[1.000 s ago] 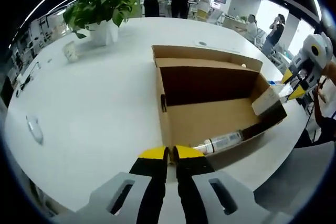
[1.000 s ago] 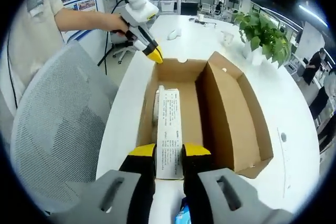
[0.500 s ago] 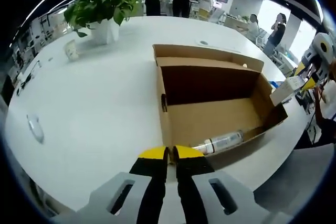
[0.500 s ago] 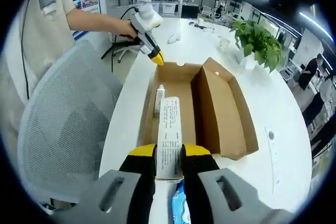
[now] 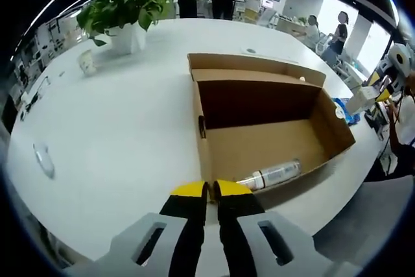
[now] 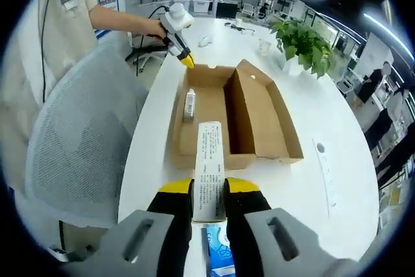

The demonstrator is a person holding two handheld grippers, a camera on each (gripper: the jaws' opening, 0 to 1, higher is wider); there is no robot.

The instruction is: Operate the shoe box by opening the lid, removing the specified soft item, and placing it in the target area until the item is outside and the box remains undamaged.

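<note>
Cardboard first: in the left gripper view the shoe box (image 5: 266, 131) is lying open on the white table (image 5: 123, 134), its lid folded back on the far side, and a clear bottle (image 5: 271, 174) is resting against the near wall inside. Your left gripper (image 5: 209, 191) is sitting at that near wall with its yellow-tipped jaws pressed together and nothing between them; whether they are touching the cardboard cannot be told. At the far right edge your right gripper (image 5: 382, 82) is hovering beyond the box end with the white carton (image 5: 360, 100) in it. In the right gripper view your right gripper (image 6: 209, 189) is clamping that long white printed carton (image 6: 209, 170), which is outside the box (image 6: 230, 118) and over bare table; a blue packet (image 6: 219, 251) is lying just below the jaws. You are likely carrying the removed item toward the target area. The next move probably calls for lowering the carton onto clear table beside the packet, then releasing it.
</note>
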